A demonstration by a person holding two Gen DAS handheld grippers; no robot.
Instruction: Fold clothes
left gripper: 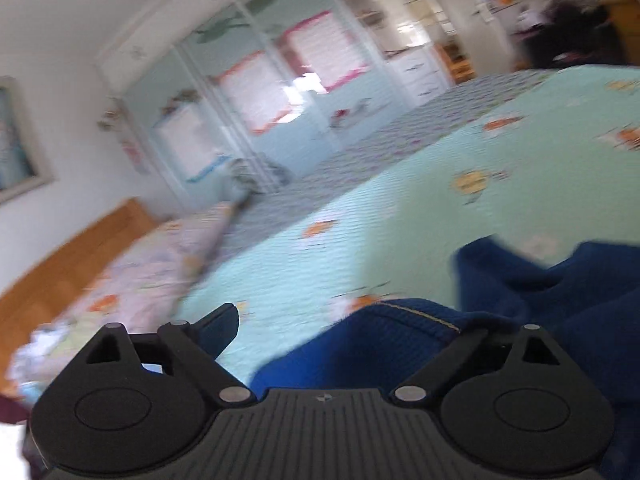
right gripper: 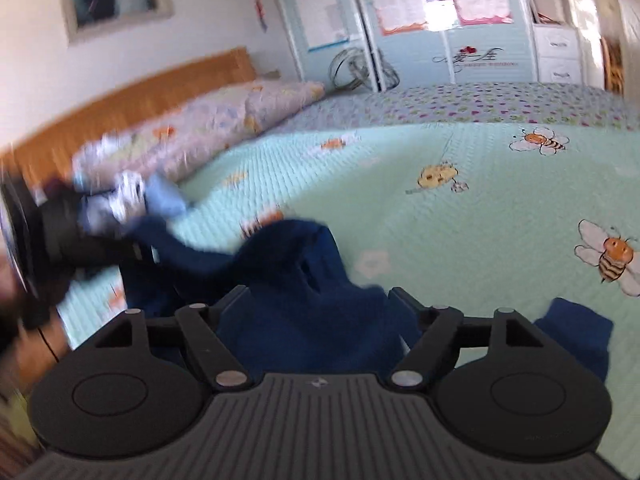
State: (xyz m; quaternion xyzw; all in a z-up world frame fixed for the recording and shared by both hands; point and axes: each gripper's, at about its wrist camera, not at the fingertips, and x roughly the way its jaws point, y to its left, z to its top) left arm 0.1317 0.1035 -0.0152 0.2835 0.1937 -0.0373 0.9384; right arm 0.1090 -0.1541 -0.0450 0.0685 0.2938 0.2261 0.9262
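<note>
Lying rumpled on the bee-print bedspread (right gripper: 460,216), the blue jumper (right gripper: 304,280) sits between both wide-open tongs, left gripper (left gripper: 344,320) and right gripper (right gripper: 320,300), neither gripping it.

Bright daylight, heavy motion blur, fisheye bending and dark corners.

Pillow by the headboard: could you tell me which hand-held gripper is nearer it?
Left hand-held gripper, close beside the pillow; the right hand-held gripper is farther across the bedspread.
</note>
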